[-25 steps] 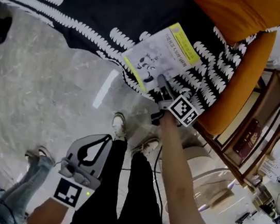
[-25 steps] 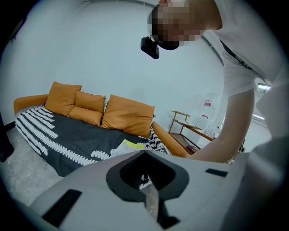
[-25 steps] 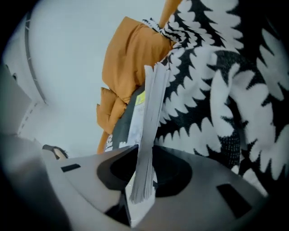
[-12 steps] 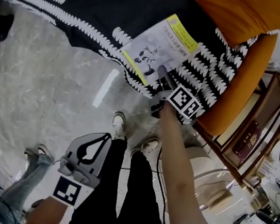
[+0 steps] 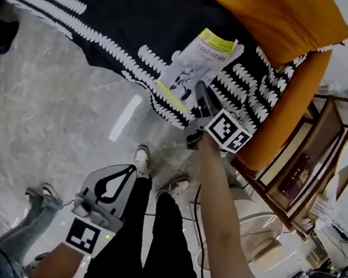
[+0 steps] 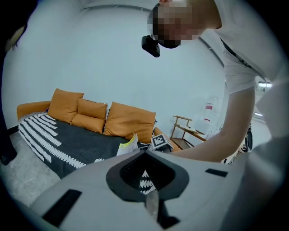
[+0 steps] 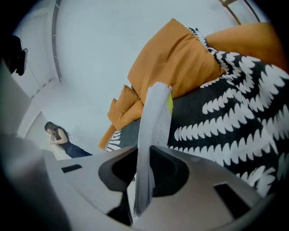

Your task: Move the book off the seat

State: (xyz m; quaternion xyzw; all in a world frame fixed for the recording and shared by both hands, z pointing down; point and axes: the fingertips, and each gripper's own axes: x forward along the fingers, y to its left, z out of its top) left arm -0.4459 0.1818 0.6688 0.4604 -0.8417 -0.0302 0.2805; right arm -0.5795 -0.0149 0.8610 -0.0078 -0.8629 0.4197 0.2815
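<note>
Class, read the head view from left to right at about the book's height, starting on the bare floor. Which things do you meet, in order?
floor → book → sofa arm → wooden shelf

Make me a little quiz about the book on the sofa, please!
1. Pick one: what colour are the cushions? A green, B orange, C pink.
2. True or false: the book is lying on the floor.
3. Finish the sentence: the book is between the jaws of the ___ gripper.

Key
1. B.
2. False. It is up at the sofa seat, over the black-and-white blanket.
3. Right. The right gripper has its jaws closing on the book's near edge.
</note>
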